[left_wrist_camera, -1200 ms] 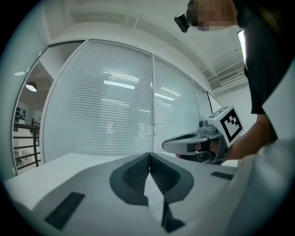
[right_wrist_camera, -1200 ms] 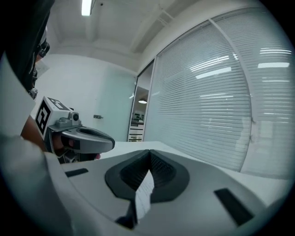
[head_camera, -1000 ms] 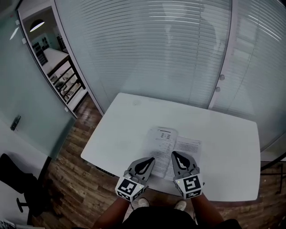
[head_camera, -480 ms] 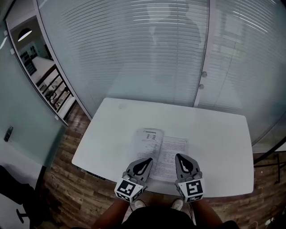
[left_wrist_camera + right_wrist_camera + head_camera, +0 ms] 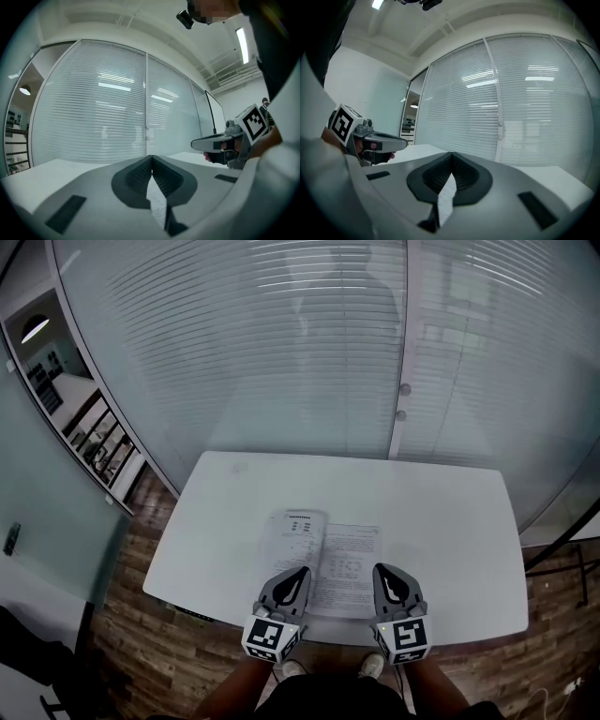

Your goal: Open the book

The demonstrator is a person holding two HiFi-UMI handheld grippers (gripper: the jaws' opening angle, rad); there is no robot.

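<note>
Left tool [image 5: 302, 572] and right tool [image 5: 382, 569], closed, overlap book's [image 5: 330, 547] near edge.

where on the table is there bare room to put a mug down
Bare: the far strip of the table beyond the book, and the wide patch right of it. Left of it is narrower. Crowded: the near edge, where left gripper and right gripper sit over the book.

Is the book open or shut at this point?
Open. In the head view the book lies flat on the white table, with two printed pages spread either side of its centre fold.
</note>
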